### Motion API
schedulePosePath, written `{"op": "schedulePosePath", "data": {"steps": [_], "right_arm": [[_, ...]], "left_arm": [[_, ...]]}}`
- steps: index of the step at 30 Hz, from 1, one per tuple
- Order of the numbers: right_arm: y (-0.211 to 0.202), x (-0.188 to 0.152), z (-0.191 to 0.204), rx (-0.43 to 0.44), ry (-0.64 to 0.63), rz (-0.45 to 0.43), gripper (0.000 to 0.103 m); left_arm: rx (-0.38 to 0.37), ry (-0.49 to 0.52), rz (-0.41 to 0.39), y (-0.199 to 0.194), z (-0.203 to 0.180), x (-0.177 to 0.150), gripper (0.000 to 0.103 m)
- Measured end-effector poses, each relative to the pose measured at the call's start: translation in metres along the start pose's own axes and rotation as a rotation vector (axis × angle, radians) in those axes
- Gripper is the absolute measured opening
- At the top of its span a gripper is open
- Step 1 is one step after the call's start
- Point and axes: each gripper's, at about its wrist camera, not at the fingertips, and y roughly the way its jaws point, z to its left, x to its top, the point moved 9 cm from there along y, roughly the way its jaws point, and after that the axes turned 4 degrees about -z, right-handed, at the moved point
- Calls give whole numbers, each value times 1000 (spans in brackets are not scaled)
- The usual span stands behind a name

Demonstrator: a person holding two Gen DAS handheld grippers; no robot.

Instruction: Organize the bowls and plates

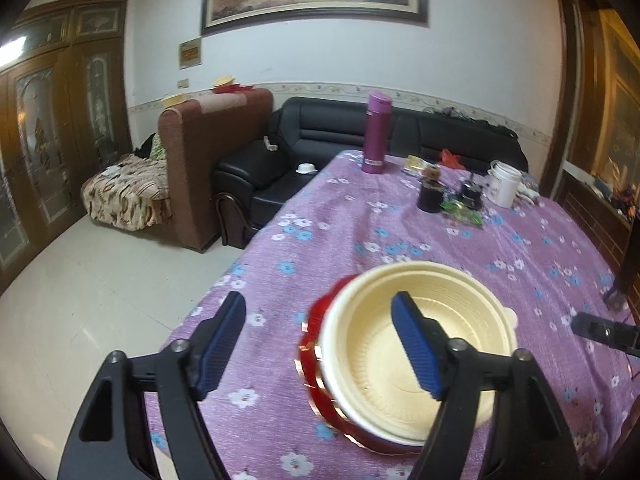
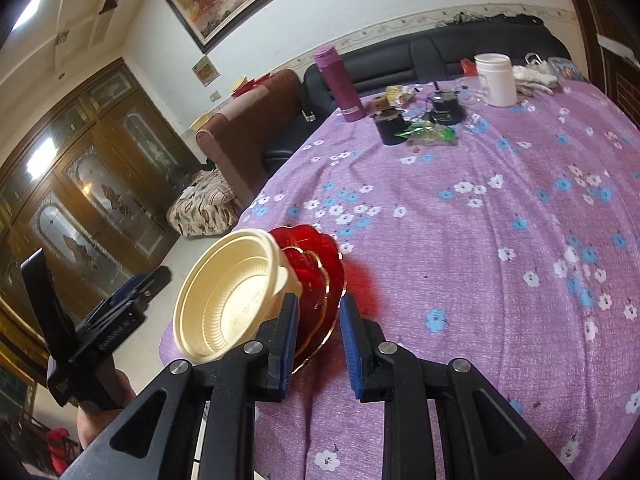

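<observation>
Two nested cream bowls sit on a stack of red scalloped plates with gold rims, near the left edge of the purple flowered tablecloth. The stack leans and throws a red shadow on the cloth. My left gripper hovers open over the stack's left side, one finger above the bowl and the other over bare cloth, with nothing pressed. My right gripper is shut on the near rim of the red plates, which runs between its pads. A black part of it shows at the right.
At the far end of the table stand a purple flask, a white jar, small black containers and green wrappers. The table's left edge drops to the tiled floor. A black sofa lies beyond.
</observation>
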Motion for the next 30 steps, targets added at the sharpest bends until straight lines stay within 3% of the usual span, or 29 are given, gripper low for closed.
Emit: {"op": "schedulePosePath", "data": {"steps": [3, 6, 10, 15, 21, 23, 24, 26, 28, 30], "right_arm": [[0, 1, -9, -5, 25, 0, 24], [0, 1, -15, -9, 42, -3, 31], [5, -1, -23, -13, 62, 6, 34], [13, -6, -38, -23, 93, 20, 34], [36, -12, -49, -19, 129, 71, 34], [44, -15, -45, -17, 114, 83, 34], [48, -17, -44, -24, 100, 91, 34], [58, -22, -40, -22, 93, 115, 34], [66, -26, -38, -22, 89, 134, 34], [73, -29, -37, -28, 76, 142, 34]], "left_arm": [[29, -22, 2, -1, 19, 2, 80], [39, -65, 20, 1, 44, 0, 84], [41, -117, 96, 13, 72, -15, 85], [-42, -239, 226, 36, 96, -44, 86], [-146, -197, 257, 46, 76, -53, 87], [-146, -167, 257, 49, 70, -54, 87], [-146, -151, 256, 51, 67, -54, 84], [-155, -130, 269, 58, 63, -55, 68], [-176, -121, 296, 66, 59, -59, 38], [-191, -118, 322, 72, 58, -64, 32]]}}
